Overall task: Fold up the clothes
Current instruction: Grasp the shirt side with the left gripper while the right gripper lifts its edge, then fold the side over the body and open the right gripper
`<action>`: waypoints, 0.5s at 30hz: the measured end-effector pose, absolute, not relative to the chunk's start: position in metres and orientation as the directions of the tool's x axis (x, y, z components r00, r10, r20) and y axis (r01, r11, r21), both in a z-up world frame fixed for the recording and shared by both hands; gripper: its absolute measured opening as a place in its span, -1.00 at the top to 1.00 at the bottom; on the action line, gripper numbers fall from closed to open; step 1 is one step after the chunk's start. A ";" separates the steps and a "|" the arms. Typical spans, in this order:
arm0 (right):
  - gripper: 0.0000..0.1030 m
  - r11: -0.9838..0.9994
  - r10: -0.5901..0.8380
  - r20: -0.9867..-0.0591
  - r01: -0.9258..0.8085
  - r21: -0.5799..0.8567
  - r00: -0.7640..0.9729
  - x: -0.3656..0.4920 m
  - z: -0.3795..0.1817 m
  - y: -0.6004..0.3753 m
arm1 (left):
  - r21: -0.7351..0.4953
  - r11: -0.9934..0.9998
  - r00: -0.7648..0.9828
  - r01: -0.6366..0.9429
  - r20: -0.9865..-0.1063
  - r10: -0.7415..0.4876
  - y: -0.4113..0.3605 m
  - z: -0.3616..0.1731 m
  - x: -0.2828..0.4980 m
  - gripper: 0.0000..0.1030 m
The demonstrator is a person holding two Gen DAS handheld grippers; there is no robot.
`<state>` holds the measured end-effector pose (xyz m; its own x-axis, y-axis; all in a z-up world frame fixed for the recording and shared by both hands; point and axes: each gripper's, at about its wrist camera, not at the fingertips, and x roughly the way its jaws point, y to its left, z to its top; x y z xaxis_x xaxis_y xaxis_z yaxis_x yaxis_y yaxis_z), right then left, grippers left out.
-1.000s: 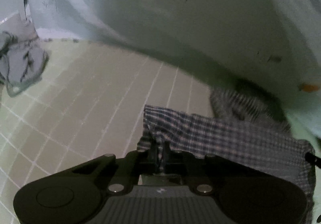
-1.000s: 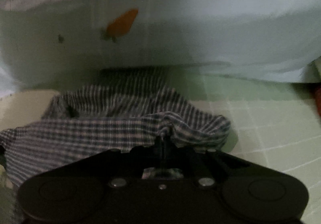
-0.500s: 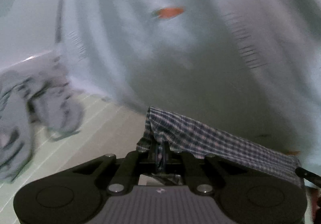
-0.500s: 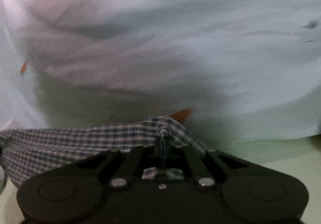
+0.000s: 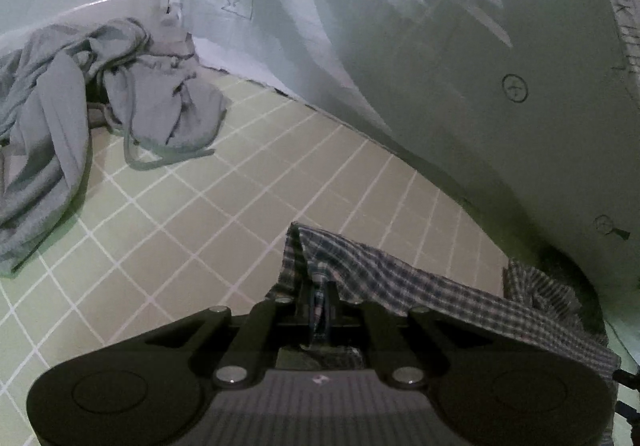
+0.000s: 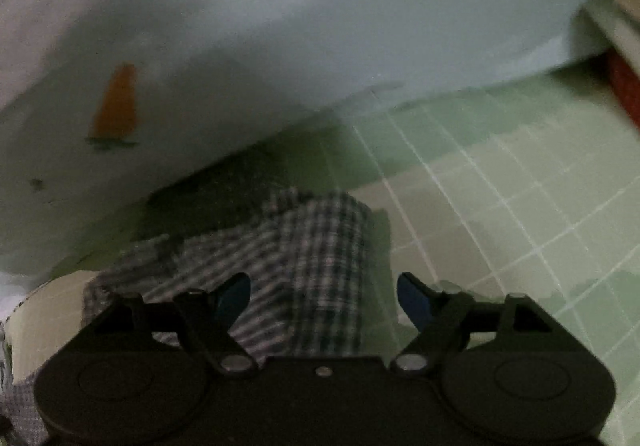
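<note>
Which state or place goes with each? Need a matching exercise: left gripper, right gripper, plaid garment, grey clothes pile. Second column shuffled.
Column 1:
1. left gripper
2. right gripper
3. plaid garment
4. grey clothes pile

Column 2:
A. crumpled at the far left of the gridded mat
B. fingers spread open, gripping nothing
C. fingers shut on cloth
D. pinched at one corner, lying on the mat

Pairs: 1-C, 2-B, 3-D, 4-A

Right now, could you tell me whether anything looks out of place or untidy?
Yes: a grey garment lies crumpled in a heap on the tiled surface, unfolded. The left gripper pinches the checked cloth.
</note>
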<state>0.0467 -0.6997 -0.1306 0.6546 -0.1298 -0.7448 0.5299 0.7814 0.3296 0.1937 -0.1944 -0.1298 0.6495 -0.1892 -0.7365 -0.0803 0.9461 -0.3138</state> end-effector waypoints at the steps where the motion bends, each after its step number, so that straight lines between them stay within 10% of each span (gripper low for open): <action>1: -0.51 0.777 -0.112 -0.751 0.528 0.342 0.651 0.051 -0.136 -0.703 | -0.314 0.946 0.648 -0.077 -0.737 -0.192 -0.194 -0.131 0.194 0.91; 4: 0.93 0.816 -0.015 -0.767 0.451 0.361 0.641 0.069 -0.143 -0.702 | -0.318 0.946 0.643 -0.069 -0.739 -0.201 -0.193 -0.132 0.197 0.91; 15: 0.95 0.899 -0.114 -0.762 0.393 0.194 0.638 0.095 -0.138 -0.708 | -0.290 0.955 0.620 -0.053 -0.760 -0.196 -0.207 -0.142 0.203 0.91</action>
